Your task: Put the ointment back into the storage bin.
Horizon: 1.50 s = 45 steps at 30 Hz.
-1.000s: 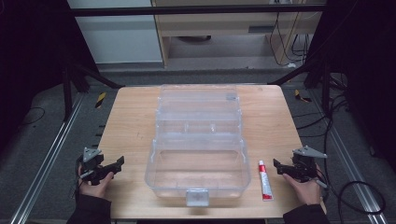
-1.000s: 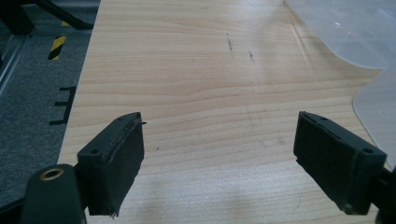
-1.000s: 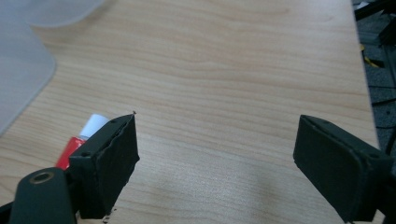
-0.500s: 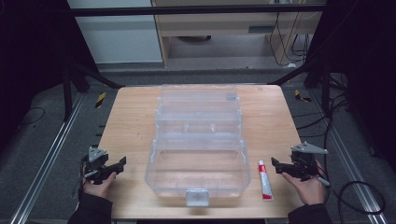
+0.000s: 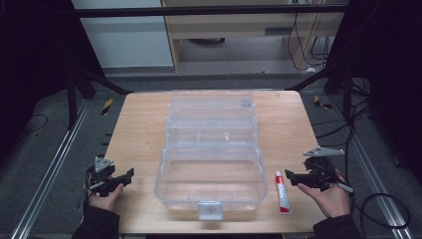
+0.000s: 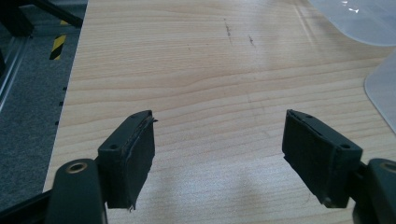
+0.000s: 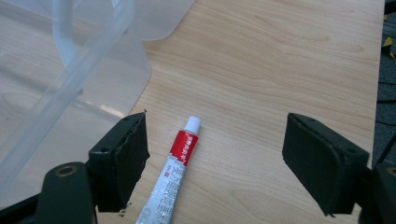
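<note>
The little red and white tube [image 7: 176, 172] is lying on the table [image 7: 280, 70] just inside the wide-open jaws of the right gripper [image 7: 215, 158], beside the clear box [image 5: 211, 164], while the left gripper [image 6: 219, 154] is gaping over bare wood, so nothing looks picked up yet.

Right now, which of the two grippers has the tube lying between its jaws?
The right gripper: its open jaws straddle the red-and-white tube beside the clear plastic box. The left gripper, also open, has bare wooden table between its jaws.
</note>
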Each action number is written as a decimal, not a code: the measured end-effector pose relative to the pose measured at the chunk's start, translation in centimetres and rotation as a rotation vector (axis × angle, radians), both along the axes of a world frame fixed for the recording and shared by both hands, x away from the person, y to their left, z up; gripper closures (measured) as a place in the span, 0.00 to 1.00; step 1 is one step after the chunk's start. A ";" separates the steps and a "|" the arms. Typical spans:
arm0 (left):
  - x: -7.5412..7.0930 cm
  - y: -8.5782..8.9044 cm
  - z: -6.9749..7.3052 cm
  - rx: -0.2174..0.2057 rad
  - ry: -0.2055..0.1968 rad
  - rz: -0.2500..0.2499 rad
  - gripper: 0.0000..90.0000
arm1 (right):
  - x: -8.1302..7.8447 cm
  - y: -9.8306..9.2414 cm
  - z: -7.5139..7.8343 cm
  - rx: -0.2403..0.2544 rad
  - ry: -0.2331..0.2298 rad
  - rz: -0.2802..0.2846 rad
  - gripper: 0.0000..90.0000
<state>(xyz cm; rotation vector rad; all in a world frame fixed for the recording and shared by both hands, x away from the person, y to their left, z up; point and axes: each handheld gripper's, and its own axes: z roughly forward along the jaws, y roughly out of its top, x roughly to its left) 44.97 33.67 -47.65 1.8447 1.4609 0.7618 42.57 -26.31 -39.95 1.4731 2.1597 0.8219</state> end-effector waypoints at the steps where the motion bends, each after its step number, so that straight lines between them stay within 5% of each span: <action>1: 0.0 0.0 0.0 0.000 0.000 0.000 0.28 | 0.0 0.0 0.0 0.000 0.000 0.000 0.26; 15: 0.1 0.1 -0.1 0.016 0.002 0.001 0.28 | 1.0 1.6 -1.1 -0.041 0.163 0.013 0.40; 25: 0.1 0.2 -0.1 0.015 0.007 -0.001 0.29 | 1.6 2.7 -2.2 -0.060 0.239 0.022 0.50; 34: 0.0 0.1 -0.1 0.018 0.004 -0.004 0.29 | 2.0 2.3 -3.8 -0.024 0.307 0.017 0.59; 45: 0.0 0.2 -0.1 0.016 0.004 -0.006 0.29 | 2.4 2.8 -4.9 -0.048 0.348 0.021 0.64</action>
